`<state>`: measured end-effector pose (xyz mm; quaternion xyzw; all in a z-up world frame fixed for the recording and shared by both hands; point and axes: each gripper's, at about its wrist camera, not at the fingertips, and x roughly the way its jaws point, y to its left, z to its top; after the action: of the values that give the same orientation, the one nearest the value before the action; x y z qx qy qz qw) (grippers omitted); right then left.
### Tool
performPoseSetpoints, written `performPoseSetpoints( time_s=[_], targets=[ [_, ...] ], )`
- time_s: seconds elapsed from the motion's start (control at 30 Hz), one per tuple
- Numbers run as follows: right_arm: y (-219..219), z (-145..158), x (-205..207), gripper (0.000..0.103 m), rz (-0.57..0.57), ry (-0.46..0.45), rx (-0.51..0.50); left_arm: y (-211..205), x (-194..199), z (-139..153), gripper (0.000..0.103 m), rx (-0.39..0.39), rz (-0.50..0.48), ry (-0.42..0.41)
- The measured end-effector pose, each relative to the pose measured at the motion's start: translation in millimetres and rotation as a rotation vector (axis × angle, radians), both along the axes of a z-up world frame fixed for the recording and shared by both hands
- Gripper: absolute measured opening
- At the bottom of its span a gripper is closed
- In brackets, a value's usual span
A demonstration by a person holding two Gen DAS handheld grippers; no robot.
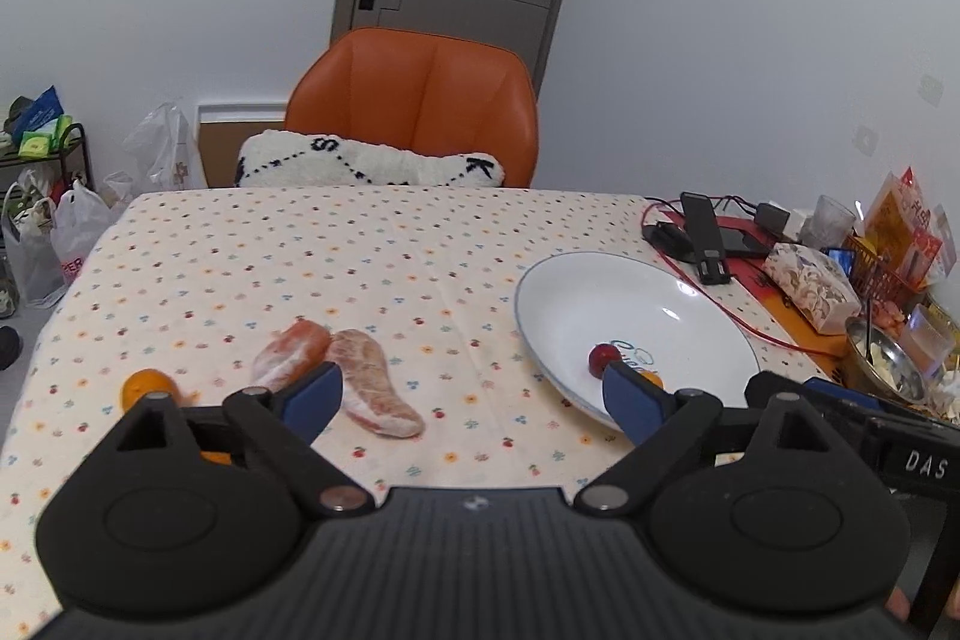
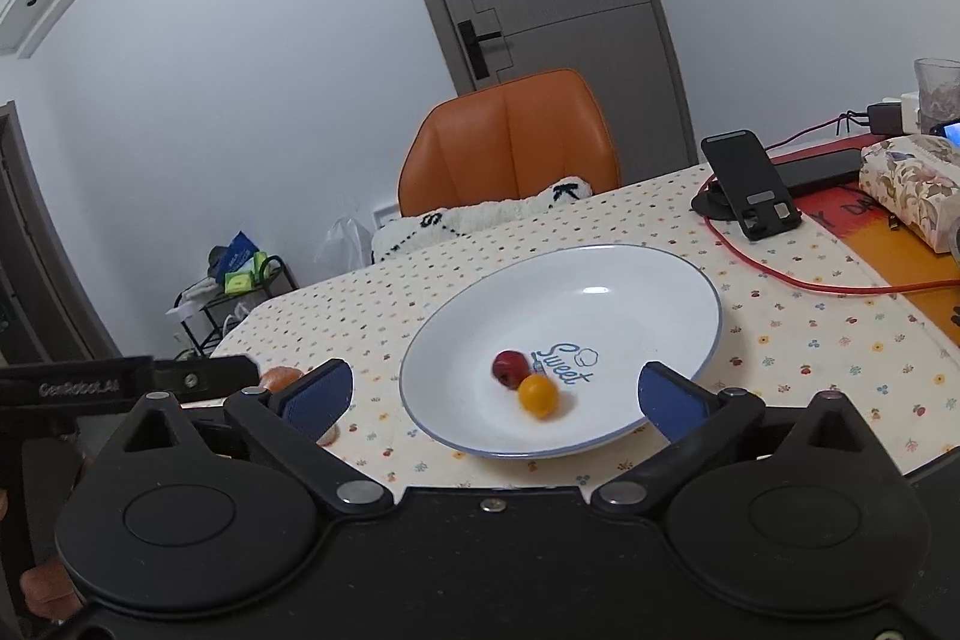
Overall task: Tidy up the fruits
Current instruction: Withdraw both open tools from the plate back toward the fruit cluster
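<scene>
A white plate (image 1: 636, 298) (image 2: 600, 292) with a blue rim sits on the dotted tablecloth. In it lie a small red fruit (image 1: 602, 357) (image 2: 509, 367) and a small orange fruit (image 2: 538, 395), touching each other. Two peeled pinkish citrus segments (image 1: 372, 388) lie left of the plate, with another small orange fruit (image 1: 144, 383) further left. My left gripper (image 1: 474, 400) is open above the cloth, between the segments and the plate, holding nothing. Open and empty too, my right gripper (image 2: 495, 391) hangs over the plate's near rim.
An orange chair (image 1: 414, 100) with a white cushion stands at the table's far side. At the right are a black phone stand (image 1: 705, 238), a red cable (image 2: 798, 280), a floral tissue box (image 1: 810, 286), a metal bowl (image 1: 888, 358) and snack packs. Bags and a rack stand on the floor at the left.
</scene>
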<state>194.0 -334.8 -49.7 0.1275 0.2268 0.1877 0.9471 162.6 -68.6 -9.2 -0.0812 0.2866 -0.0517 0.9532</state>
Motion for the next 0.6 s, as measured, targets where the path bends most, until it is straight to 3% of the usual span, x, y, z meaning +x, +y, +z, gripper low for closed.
performPoseSetpoints(
  time_s=[0.2, 0.6],
  targets=[
    [7.9, 3.4, -6.8, 0.103, -0.019, -0.060, 0.012, 17.3, -12.6, 1.3, 0.093, 0.001, 0.042, -0.010],
    [37.3, 5.3, -7.4, 0.103, 0.061, 0.003, -0.039, 59.6, -32.4, -1.7, 0.094, 0.010, 0.097, 0.012]
  ],
)
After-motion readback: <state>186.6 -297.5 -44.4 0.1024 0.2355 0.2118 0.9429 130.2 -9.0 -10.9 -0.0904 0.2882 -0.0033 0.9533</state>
